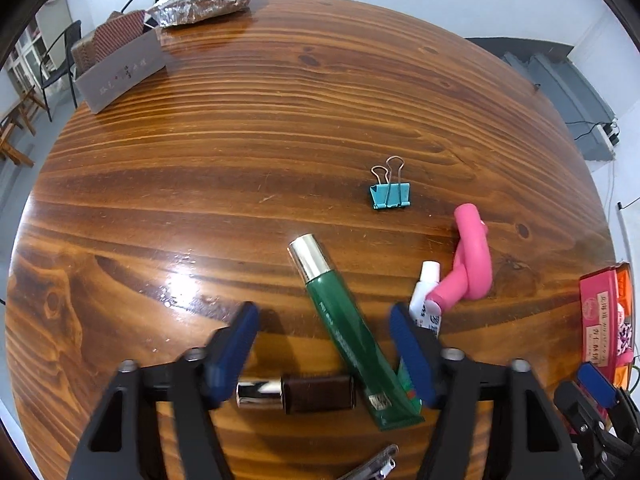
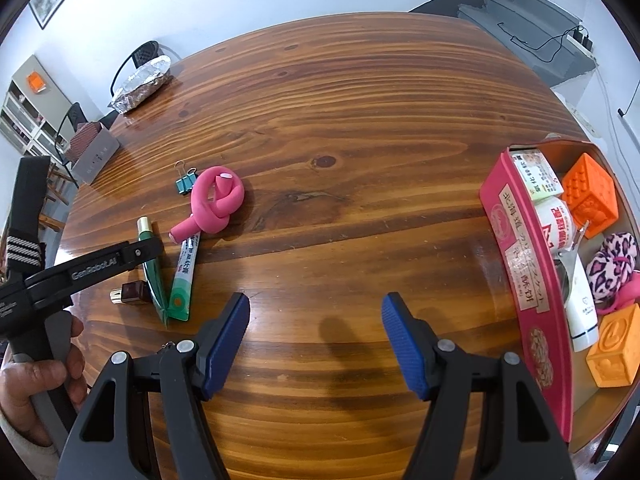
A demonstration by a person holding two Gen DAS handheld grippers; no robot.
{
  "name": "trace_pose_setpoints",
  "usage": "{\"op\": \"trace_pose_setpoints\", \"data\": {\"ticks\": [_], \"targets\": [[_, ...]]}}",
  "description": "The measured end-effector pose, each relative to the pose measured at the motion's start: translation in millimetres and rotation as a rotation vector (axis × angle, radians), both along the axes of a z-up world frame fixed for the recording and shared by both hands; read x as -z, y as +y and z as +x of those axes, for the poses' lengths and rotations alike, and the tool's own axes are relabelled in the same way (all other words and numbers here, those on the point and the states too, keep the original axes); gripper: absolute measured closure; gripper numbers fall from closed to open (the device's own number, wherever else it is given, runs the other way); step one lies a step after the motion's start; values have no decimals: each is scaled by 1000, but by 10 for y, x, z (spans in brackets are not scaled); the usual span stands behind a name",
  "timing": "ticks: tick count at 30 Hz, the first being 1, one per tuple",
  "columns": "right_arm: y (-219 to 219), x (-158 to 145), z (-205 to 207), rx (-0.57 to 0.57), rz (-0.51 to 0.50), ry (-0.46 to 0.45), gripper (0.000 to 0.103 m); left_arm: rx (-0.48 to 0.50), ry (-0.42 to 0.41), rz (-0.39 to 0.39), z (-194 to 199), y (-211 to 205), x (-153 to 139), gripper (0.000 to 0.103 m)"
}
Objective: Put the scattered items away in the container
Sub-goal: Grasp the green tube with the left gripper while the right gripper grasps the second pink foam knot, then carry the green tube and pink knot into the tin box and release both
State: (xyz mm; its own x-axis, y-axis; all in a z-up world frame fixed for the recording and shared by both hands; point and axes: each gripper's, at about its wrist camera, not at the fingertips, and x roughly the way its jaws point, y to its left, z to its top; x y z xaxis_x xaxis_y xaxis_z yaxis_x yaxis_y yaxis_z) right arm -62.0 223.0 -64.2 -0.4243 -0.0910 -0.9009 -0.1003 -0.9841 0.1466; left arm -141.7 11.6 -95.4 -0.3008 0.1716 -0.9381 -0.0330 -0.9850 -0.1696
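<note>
- Holding your left gripper [image 1: 324, 344] low over the wooden table [image 1: 248, 152], you are keeping its blue-padded jaws spread wide and gripping nothing.
- Lying between those jaws is the green squeeze tube with a silver cap [image 1: 344, 328], running slantwise, cap pointing away from you; nearer you, a small dark brown bottle with a shiny metal cap [image 1: 300, 394] is lying crosswise, just beside the tube's crimped end.
- Sitting just outside the right-hand pad, a white and green toothpaste tube [image 1: 424, 296] is touching the stem of the pink knotted foam roller [image 1: 472, 260].
- Resting further out toward the table's middle, a teal binder clip with wire handles [image 1: 391, 194] is standing apart from the others.
- Peeking in at the table's near edge is a metal nail clipper [image 1: 376, 464], only partly seen.
- Hovering over bare wood near the near edge, your right gripper [image 2: 316, 336] is also fully open and empty.
- Sitting at the table's right edge, the red tin container [image 2: 520, 264] is already holding two orange rubber cubes [image 2: 592, 200], a leopard-print pink pouch [image 2: 612, 268], a white tube [image 2: 580, 304] and white labelled packets [image 2: 552, 216].
- Standing at the far left corner are a grey cardboard box [image 1: 120, 76] and a foil-wrapped bundle [image 1: 208, 0].
</note>
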Motion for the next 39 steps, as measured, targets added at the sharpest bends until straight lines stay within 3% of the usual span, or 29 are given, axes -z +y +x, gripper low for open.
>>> {"op": "trace_pose_setpoints", "data": {"ticks": [2,3,5,7,21,27,29,31,39], "targets": [[-14,6,-18,-3,8,-1,31,11,22,-14,-11,4,-3,57],[-23,10,-31,-5,9,-1,31,20,26,-16,-18,-2,-2,68],[-51,16,-69,-12,11,-2,31,18,25,-9,-28,-42,-8,79],[-101,16,-126,-26,9,2,31,5,20,10,-29,-112,-12,82],[-692,99,-738,-163,14,60,31,-75,66,75,82,-582,-267,82],[-752,279,-993,-178,46,27,31,-72,74,91,104,-595,-316,82],[-754,356,-1032,-183,45,4,38,-74,69,89,98,-588,-287,82],[-751,402,-1033,-198,27,-13,56,-78,62,83,91,-589,-246,82],[-602,242,-808,-201,-7,20,57,-87,35,80,123,-576,-157,83]]}}
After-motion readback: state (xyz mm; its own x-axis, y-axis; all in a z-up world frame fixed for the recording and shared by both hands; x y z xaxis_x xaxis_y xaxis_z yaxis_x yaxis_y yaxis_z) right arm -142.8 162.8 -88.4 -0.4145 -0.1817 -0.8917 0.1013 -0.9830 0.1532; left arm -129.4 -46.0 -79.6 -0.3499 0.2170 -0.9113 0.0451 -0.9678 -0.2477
